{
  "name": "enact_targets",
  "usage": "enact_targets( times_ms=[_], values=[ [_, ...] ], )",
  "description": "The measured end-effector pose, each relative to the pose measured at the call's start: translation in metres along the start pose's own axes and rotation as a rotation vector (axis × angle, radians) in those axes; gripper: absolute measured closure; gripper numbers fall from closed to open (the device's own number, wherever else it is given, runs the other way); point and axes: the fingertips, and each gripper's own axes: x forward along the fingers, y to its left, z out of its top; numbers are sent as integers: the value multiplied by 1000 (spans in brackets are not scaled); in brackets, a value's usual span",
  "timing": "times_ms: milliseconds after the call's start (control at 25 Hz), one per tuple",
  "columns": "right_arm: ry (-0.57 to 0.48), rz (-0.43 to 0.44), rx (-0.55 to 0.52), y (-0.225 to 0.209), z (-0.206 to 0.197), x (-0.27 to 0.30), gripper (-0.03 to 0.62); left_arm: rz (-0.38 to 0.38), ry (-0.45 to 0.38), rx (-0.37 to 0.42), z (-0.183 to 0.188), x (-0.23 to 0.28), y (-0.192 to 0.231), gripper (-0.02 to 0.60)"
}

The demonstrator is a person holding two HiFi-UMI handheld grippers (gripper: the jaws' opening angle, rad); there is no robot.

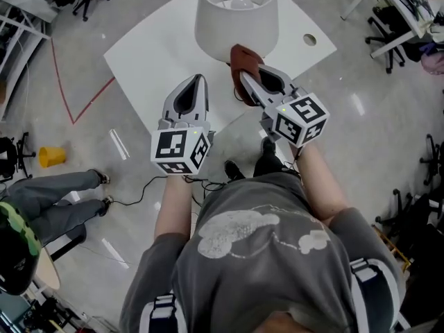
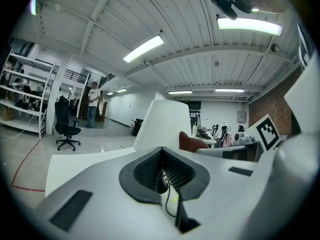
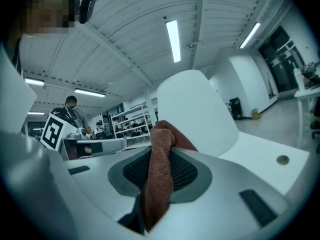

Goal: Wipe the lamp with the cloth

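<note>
A lamp with a white shade (image 1: 236,16) stands on a white table (image 1: 152,54). My right gripper (image 1: 243,76) is shut on a brown cloth (image 1: 244,64), held just below the shade's near side; whether cloth and shade touch I cannot tell. In the right gripper view the cloth (image 3: 159,179) hangs between the jaws with the shade (image 3: 196,109) right behind it. My left gripper (image 1: 196,82) is shut with nothing in it, hovering over the table's near edge to the left of the lamp. The left gripper view shows the shade (image 2: 162,126) and the cloth (image 2: 192,142) ahead of it.
The table has a round hole (image 1: 309,39) near its right corner. Red tape lines (image 1: 66,92) and a yellow object (image 1: 52,156) lie on the floor at left. A seated person's legs (image 1: 55,200) are at lower left. Office chairs (image 1: 385,40) stand at right.
</note>
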Motion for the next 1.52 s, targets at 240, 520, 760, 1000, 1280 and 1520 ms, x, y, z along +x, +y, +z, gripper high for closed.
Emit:
enact_targets(
  times_ms=[240,520,760,1000,1280,1520],
  values=[
    [-52,20,-44,4,33,-16,508,4,-24,6,10,8,-8,574],
    [-190,136,-100,26,103,-24,508,36,-63,49,43,12,-16,574],
    [-243,167,-147,43,137,-16,508,43,-82,52,57,9,-3,574],
    [-212,76,-143,42,121,13,508,-37,-66,48,56,18,20,574],
    [-170,-78,-95,44,89,42,508,-166,-19,46,53,25,50,574],
    [-114,-181,-44,41,49,61,508,-230,11,32,42,24,73,574]
  ],
)
